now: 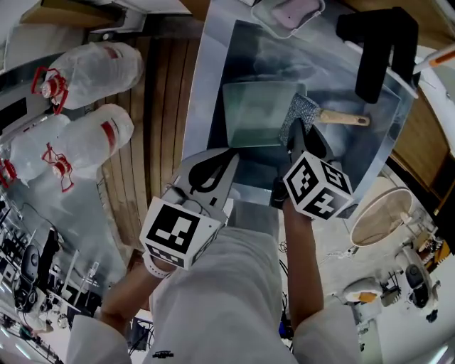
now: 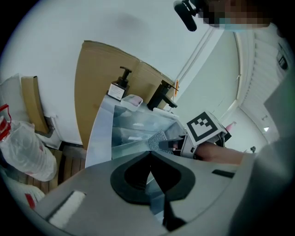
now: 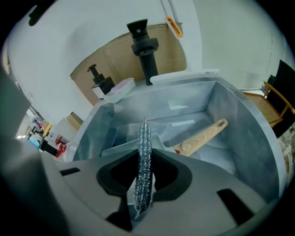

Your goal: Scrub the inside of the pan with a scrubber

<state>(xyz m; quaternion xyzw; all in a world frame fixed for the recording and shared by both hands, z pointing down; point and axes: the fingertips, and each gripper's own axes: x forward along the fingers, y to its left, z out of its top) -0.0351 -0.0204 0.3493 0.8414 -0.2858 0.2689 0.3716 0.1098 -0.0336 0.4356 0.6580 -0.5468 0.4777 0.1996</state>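
tray (image 1: 288,14): cut off at top | pan (image 1: 256,114) corner: behind scrubber (image 1: 300,114)

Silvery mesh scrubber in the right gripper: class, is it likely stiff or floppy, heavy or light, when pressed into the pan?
Probably fairly stiff: the silvery mesh scrubber juts straight out of the right gripper without drooping. Likely light, being thin, open mesh. Its rough weave should grip the rectangular grey pan, not slide.

Sink (image 1: 213,85): dull brushed steel. Pan (image 1: 256,114): smooth matt metal, pale bare-wood handle (image 1: 345,119). Scrubber (image 1: 300,112): rough, glittery wire mesh. Faucet (image 1: 380,50): matt black. Counter (image 1: 160,106), upper left: wood slats.
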